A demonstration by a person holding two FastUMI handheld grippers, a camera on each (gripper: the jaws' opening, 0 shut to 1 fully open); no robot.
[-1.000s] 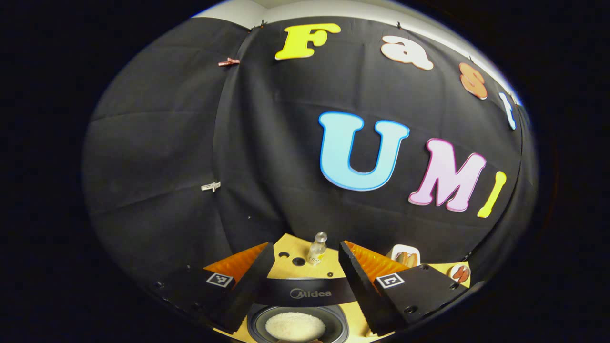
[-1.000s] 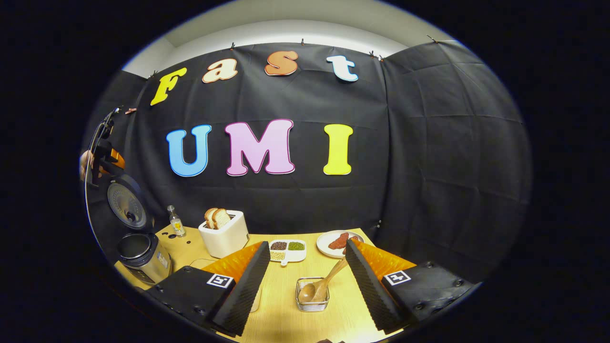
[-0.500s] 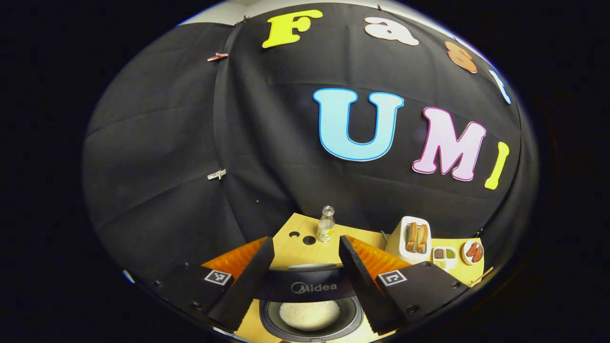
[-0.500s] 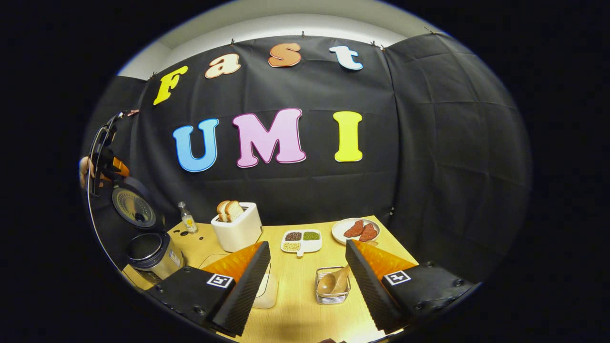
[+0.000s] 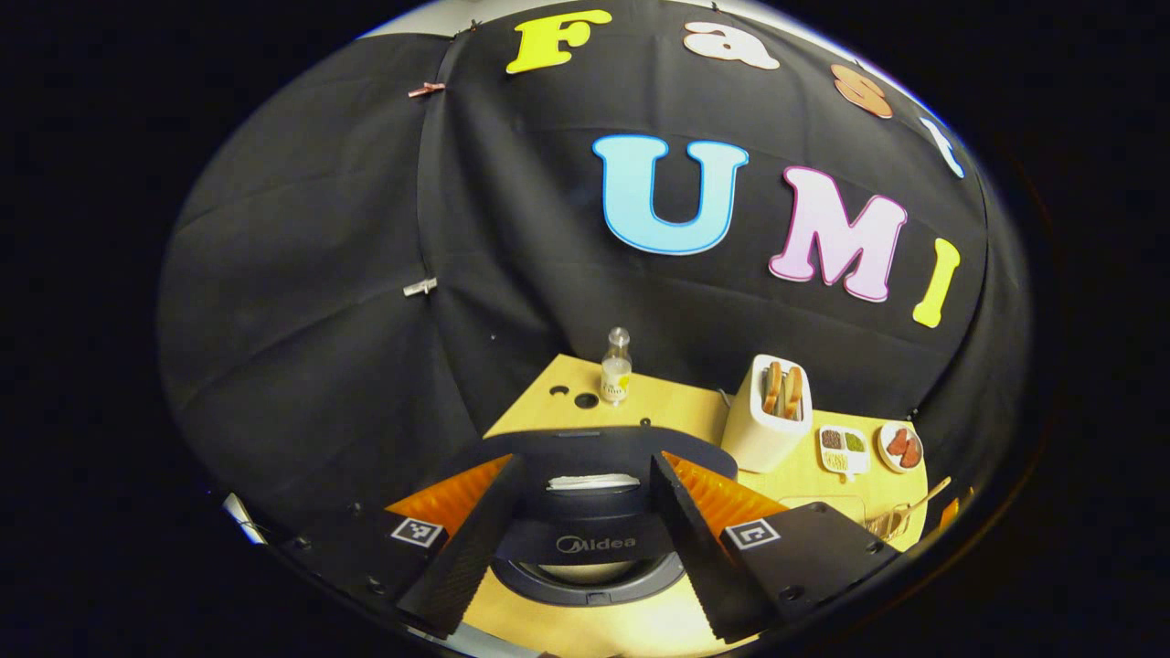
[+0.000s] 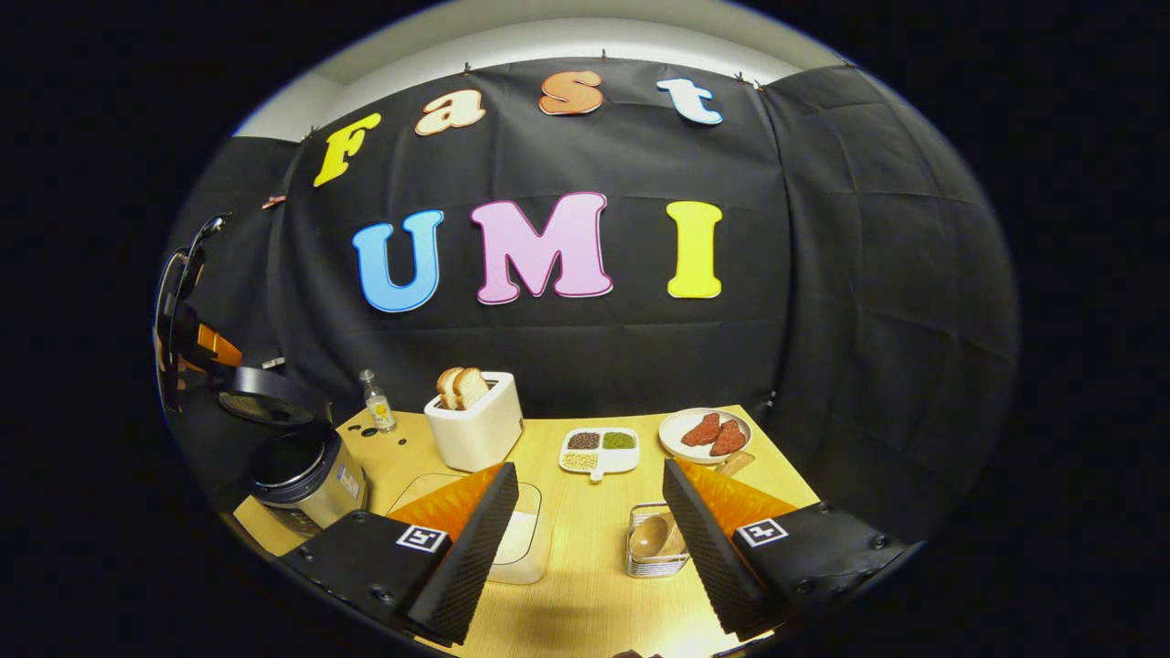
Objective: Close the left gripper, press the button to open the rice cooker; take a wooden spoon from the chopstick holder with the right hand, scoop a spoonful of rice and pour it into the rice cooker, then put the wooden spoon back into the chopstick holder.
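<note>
Wood first: the wooden spoon [image 6: 651, 535] sits bowl-up in the wire chopstick holder [image 6: 657, 554], just beside my right gripper [image 6: 590, 539], whose fingers stand wide apart with nothing between them. In the left gripper view the spoon's handle [image 5: 925, 498] pokes out of the holder at the far edge of the table [image 5: 804, 466].

The rice cooker [image 6: 306, 475] stands at the table's left corner, its lid [image 6: 265, 397] partly raised over the dark inner pot. In the left gripper view that lid [image 5: 603, 475] lies across the pot between my own fingers, its dark top towards me and the pot's rim [image 5: 585, 585] below it. My left gripper [image 5: 585, 539] is spread open and grips nothing; I cannot tell whether it touches the lid.

I judge the button step done, since the lid is off its seat. Whether rice has already gone in I cannot say, because the lid hides the inside of the pot. The spoon resting in its holder fits either the start or the end of the scooping.

A clear tub of rice [image 6: 516, 539] lies by my right gripper's left finger. Farther back stand a toaster [image 6: 475, 425] with bread, a divided dish [image 6: 599, 450] of grains, a plate [image 6: 704, 431] of red slices and a small bottle [image 6: 377, 404].
</note>
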